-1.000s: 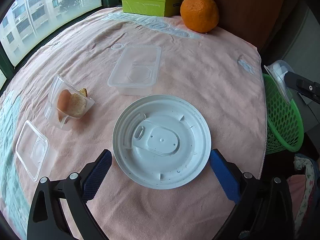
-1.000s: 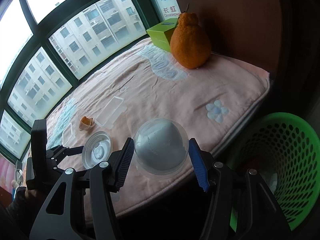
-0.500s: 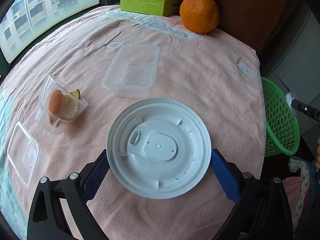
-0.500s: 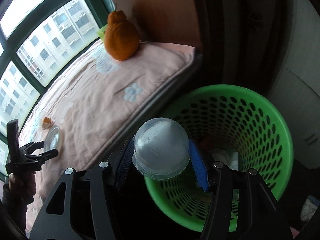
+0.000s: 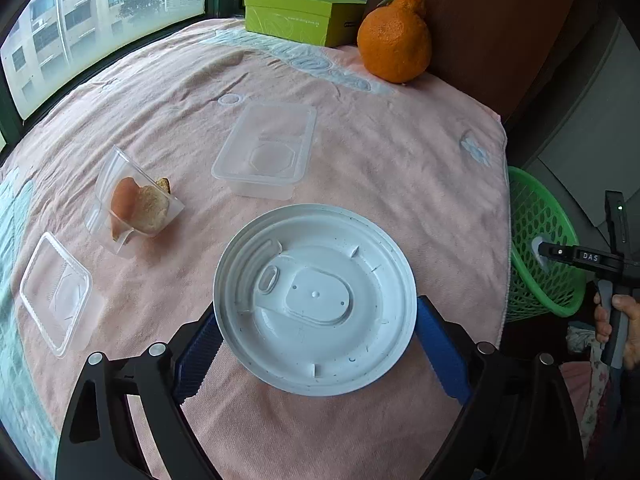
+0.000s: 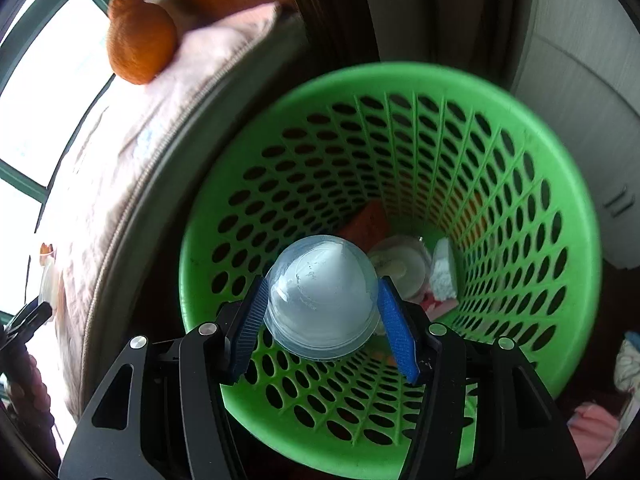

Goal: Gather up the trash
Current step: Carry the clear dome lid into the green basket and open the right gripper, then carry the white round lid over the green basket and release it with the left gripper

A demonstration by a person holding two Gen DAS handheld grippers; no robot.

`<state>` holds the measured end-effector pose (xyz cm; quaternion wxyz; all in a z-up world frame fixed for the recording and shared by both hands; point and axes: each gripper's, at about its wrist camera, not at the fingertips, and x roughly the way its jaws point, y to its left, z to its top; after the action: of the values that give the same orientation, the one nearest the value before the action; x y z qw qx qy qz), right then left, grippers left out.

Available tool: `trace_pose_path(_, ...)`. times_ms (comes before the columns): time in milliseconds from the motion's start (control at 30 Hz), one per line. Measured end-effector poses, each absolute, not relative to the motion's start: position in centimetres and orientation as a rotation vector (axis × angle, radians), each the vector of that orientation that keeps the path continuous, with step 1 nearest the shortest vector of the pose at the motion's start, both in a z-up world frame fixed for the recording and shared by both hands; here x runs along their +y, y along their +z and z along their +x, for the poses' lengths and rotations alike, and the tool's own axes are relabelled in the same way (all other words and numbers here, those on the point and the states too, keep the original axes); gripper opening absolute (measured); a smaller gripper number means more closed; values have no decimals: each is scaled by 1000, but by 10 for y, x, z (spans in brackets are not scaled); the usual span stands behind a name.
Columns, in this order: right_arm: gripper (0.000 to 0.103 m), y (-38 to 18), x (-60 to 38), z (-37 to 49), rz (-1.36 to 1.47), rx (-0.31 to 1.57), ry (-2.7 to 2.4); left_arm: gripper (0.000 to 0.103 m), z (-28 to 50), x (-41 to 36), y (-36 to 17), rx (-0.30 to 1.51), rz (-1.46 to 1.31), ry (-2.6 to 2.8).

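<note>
The left gripper straddles a white round lid lying on the pink cloth; its jaws are closing, the blue pads at the lid's rim at nine and three o'clock. Farther, at twelve o'clock, sits a clear box, with a clear tub of peel at ten. The right gripper clamps a clear domed lid over the green basket, which holds other scraps.
</note>
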<state>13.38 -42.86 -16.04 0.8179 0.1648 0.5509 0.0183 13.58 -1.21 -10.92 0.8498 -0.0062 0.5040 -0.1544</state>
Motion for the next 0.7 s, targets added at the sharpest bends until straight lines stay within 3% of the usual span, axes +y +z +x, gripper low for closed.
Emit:
trace_pose_path(367,58,-189,-432,136,435,1257,28,88,123,-37,-69,977,-1,-403)
trace_pose_path(467,65,-189,-433,132,464,1254,49,88,125,-51,-59,962,-2,-437)
trace_pose_path(700,66,-168,-439,121,460,1199,42,88,129,-94,-47,945,20,-526)
